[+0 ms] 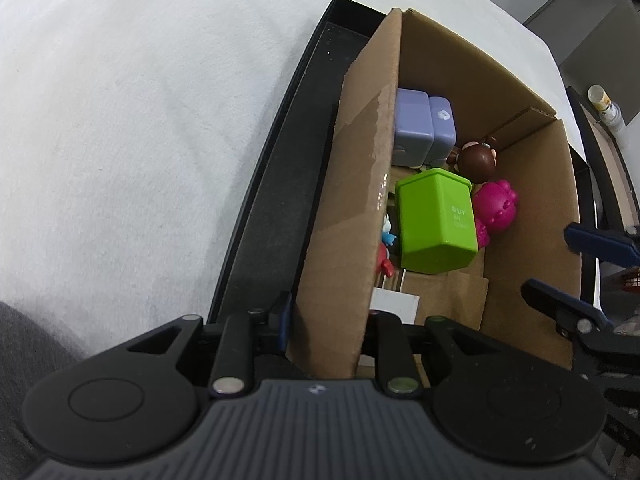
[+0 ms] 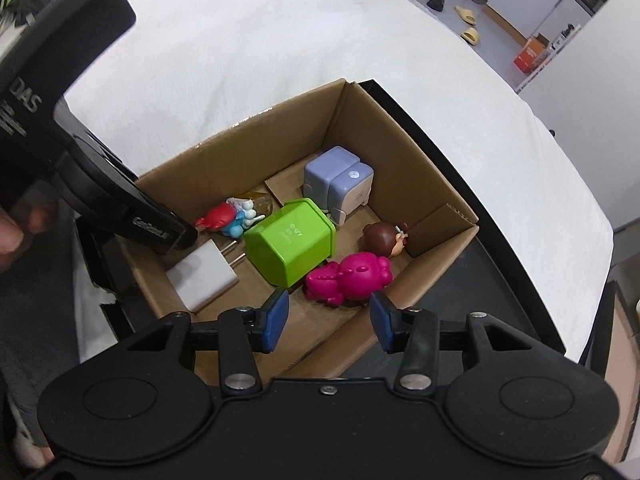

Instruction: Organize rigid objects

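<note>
An open cardboard box (image 2: 436, 200) (image 1: 352, 208) holds several rigid things: a green container (image 2: 290, 246) (image 1: 436, 222) on its side, a magenta toy (image 2: 352, 276) (image 1: 496, 204), a lilac block toy (image 2: 340, 184) (image 1: 424, 128), a brown-haired figurine (image 2: 384, 238) (image 1: 478, 156), a red and blue figure (image 2: 226, 218) and a white charger (image 2: 206, 276). My left gripper (image 1: 330, 324) straddles the box's near wall, one finger outside and one inside, clamped on it. My right gripper (image 2: 328, 318) is open and empty just above the box's near edge, by the magenta toy.
The box stands in a black tray (image 1: 276, 216) (image 2: 492, 264) on a white cloth-covered table (image 1: 140, 128). The left gripper body (image 2: 100, 184) reaches into the box's left side in the right wrist view. Shoes and furniture lie on the floor beyond.
</note>
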Motion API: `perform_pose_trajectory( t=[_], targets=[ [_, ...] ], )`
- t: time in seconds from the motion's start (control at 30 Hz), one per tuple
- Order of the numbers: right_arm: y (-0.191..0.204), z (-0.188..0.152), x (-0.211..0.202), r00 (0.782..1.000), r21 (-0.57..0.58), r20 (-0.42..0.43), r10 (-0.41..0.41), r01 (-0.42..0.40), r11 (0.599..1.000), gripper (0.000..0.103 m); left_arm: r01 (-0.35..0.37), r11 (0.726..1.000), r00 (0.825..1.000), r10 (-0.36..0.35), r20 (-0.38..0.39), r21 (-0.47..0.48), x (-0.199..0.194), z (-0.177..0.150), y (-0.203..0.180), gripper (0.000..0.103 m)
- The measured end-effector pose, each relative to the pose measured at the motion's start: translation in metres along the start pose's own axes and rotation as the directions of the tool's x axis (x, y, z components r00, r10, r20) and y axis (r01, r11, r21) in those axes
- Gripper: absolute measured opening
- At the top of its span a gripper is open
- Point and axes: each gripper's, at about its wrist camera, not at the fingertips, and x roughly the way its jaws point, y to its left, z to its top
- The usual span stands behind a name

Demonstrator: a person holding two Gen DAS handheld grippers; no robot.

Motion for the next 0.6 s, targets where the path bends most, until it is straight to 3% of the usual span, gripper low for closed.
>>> perform_pose_trajectory(
  t=[0.17, 0.6],
  targets=[
    [-0.006, -0.002, -0.011, 1.0, 0.066, 0.021, 0.02, -0.022, 0.998, 0.05, -0.002, 1.0, 1.0, 0.001, 0.003, 0.014, -0.006, 0.003, -0.003, 0.023],
    [-0.026, -0.023, -0.032, 0.99, 0.307, 0.109, 0.085, -0.114, 0.945, 0.055, -0.019, 0.998, 0.994, 0.011, 0.112, 0.068, -0.052, 0.004, -0.014, 0.027]
  ],
)
